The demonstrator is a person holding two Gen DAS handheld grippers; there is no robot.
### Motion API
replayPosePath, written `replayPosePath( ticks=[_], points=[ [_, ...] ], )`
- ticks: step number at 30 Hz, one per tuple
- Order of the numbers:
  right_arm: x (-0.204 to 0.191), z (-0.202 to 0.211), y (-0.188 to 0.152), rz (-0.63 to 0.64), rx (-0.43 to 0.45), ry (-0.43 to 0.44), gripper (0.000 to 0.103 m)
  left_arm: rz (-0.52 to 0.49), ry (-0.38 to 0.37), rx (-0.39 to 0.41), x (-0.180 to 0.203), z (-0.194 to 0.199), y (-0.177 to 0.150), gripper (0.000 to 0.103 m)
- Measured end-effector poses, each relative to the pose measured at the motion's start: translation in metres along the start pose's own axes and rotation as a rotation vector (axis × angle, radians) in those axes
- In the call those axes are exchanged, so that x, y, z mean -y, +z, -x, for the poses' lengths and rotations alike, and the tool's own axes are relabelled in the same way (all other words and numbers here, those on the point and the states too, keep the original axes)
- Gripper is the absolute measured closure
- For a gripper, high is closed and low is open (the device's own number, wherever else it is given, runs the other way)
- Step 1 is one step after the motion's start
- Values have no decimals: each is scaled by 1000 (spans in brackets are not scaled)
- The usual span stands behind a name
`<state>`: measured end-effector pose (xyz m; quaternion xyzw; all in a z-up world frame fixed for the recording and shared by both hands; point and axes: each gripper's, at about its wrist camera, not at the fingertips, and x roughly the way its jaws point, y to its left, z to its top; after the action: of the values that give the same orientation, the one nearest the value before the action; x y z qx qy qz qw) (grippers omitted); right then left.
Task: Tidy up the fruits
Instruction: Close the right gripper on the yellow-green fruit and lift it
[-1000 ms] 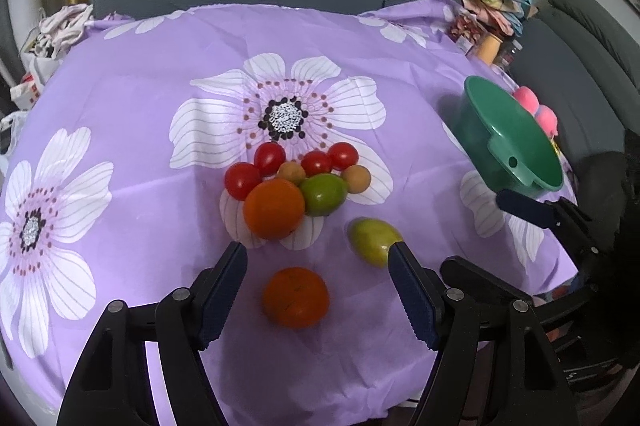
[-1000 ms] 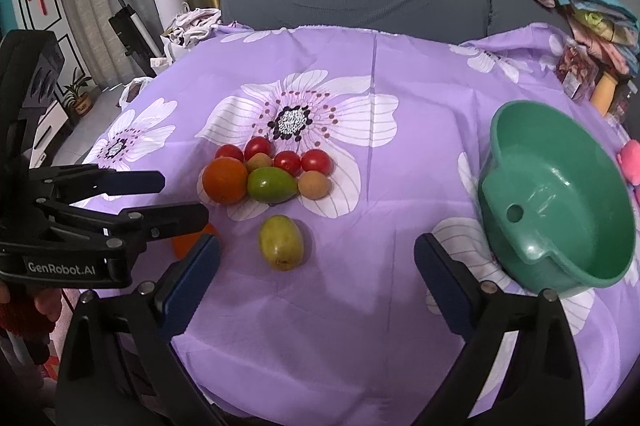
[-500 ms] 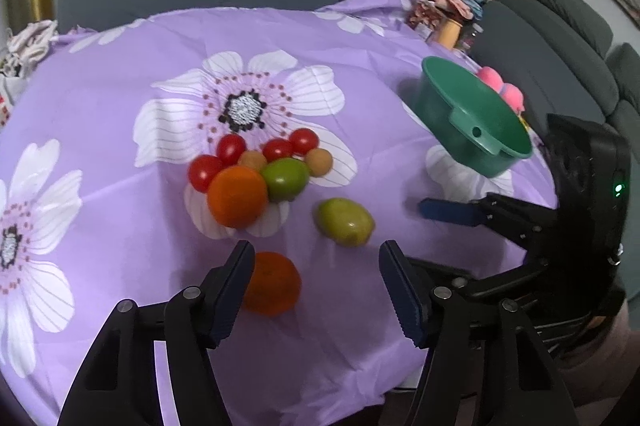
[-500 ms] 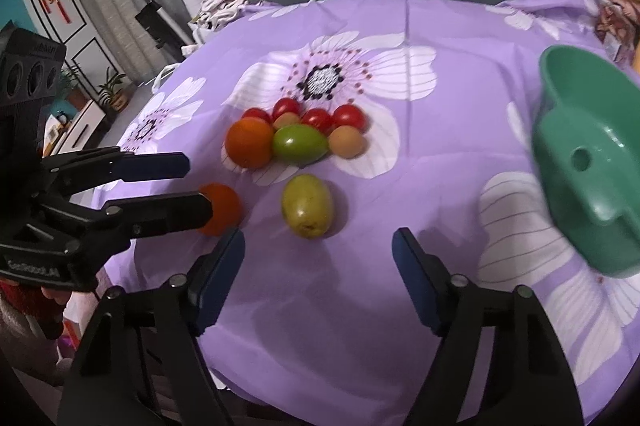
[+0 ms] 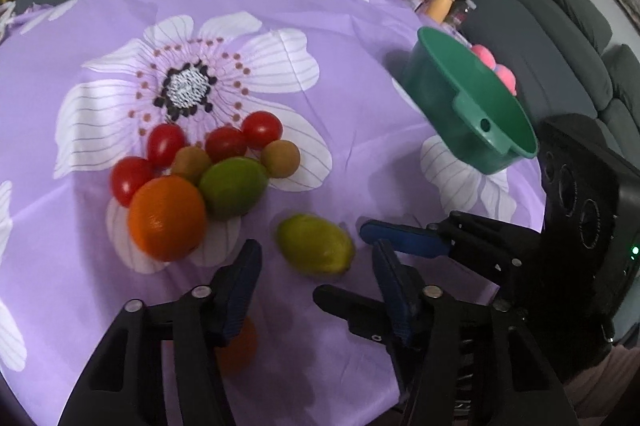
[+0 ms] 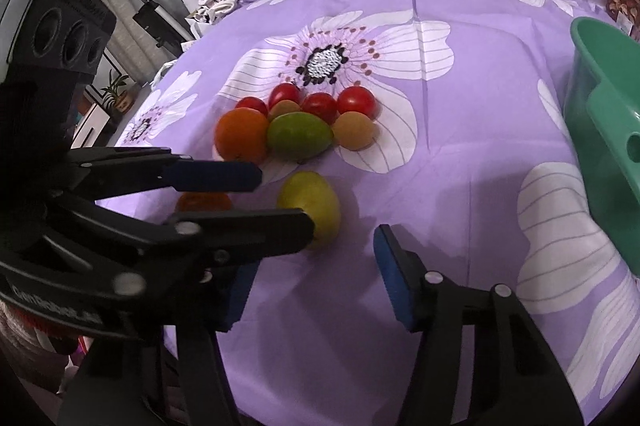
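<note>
Left wrist: pink balls [image 5: 494,64] behind basin [image 5: 460,98] | right wrist: unseen | both grippers agape, empty

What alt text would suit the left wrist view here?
The open left gripper hovers over a yellow-green fruit on a purple flowered tablecloth, with the open right gripper alongside. Tomatoes, an orange and a green bowl lie beyond.

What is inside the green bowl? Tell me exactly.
In the left wrist view, the green bowl shows only bare green inner wall, no fruit. Its floor is hidden behind the near rim. The pink objects sit behind it, outside.
</note>
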<state>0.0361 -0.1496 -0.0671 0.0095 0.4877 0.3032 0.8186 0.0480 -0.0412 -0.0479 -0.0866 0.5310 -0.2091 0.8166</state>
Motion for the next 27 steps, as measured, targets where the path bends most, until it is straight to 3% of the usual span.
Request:
replayPosePath(
  ticks=[5, 10, 27],
  points=[
    [1, -4, 4, 7, -3, 5, 54, 12, -5, -20, -4, -6, 3, 52],
    [-1, -8, 5, 25, -11, 23, 68, 16, -20, -28, -5, -9, 3, 59],
    [-10, 10, 5, 40, 34, -4, 68, 13, -26, 7, 5, 7, 5, 59]
  ],
)
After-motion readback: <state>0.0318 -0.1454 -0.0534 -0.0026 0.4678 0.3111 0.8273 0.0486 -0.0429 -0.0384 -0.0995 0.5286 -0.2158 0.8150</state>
